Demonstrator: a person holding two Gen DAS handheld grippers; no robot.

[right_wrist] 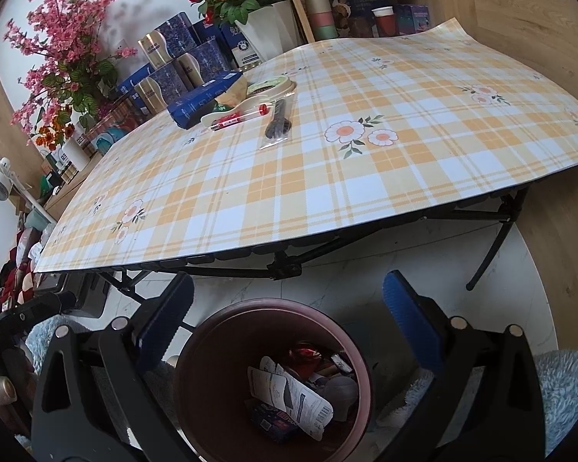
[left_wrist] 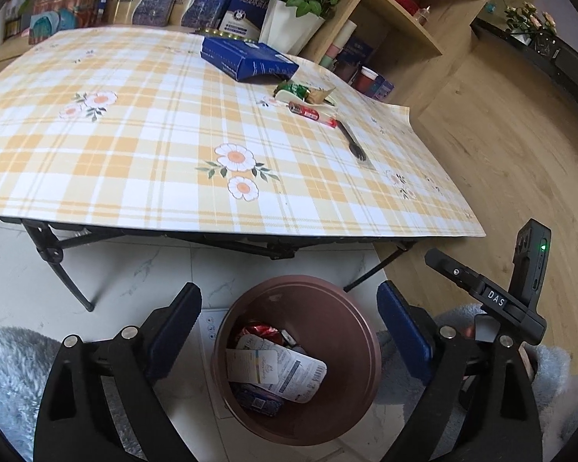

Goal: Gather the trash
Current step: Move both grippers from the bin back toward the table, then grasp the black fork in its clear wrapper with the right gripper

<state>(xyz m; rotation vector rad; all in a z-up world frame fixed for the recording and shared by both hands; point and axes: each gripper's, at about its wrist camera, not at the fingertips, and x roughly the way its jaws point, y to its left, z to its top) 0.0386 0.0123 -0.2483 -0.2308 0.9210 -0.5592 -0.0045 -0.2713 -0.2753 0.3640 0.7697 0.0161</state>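
Trash, a blue box (left_wrist: 248, 59), wrappers and wrapped black fork (left_wrist: 353, 142), waits upper right on the checked table; both empty grippers (left_wrist: 289, 331) (right_wrist: 287, 325) gape over the round brown bin (left_wrist: 362, 331), so reach carefully.

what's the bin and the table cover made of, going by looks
Bin: probably plastic, maybe coated metal; smooth, uniform brown wall with a soft sheen. Table cover: looks like vinyl or oilcloth rather than cloth; the printed check lies stiff and flat, and one corner curls upward.
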